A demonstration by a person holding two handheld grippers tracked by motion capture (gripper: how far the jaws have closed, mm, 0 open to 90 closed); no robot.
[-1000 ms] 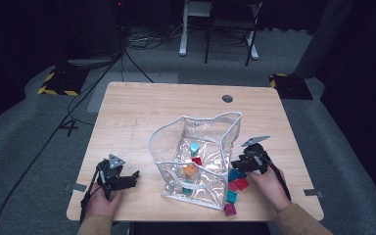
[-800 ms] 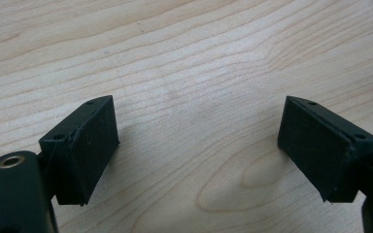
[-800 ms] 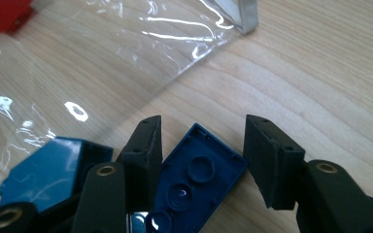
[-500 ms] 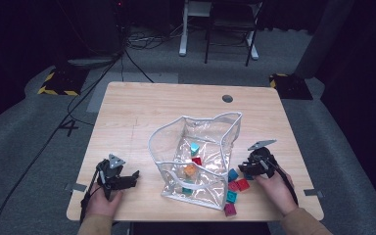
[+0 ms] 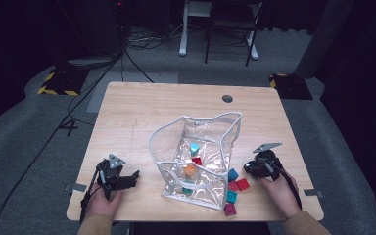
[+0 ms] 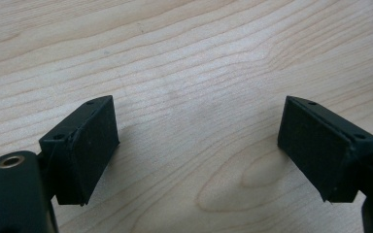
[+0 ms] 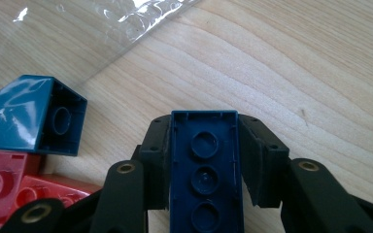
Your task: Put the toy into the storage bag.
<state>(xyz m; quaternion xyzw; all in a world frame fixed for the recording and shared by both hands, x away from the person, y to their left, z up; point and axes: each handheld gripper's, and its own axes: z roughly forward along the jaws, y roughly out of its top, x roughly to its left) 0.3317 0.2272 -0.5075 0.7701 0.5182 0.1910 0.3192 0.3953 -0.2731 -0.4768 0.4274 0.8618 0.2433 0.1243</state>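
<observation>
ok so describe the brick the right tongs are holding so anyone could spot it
Start at the clear plastic bag on the wooden table, then go right past the loose bricks to the right tongs. Clamped between them is a dark blue brick, long and narrow, hollow underside showing three round tubes.

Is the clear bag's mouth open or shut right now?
Open: the clear bag stands on the table with its white-edged rim spread wide, and bricks show inside it.
</observation>
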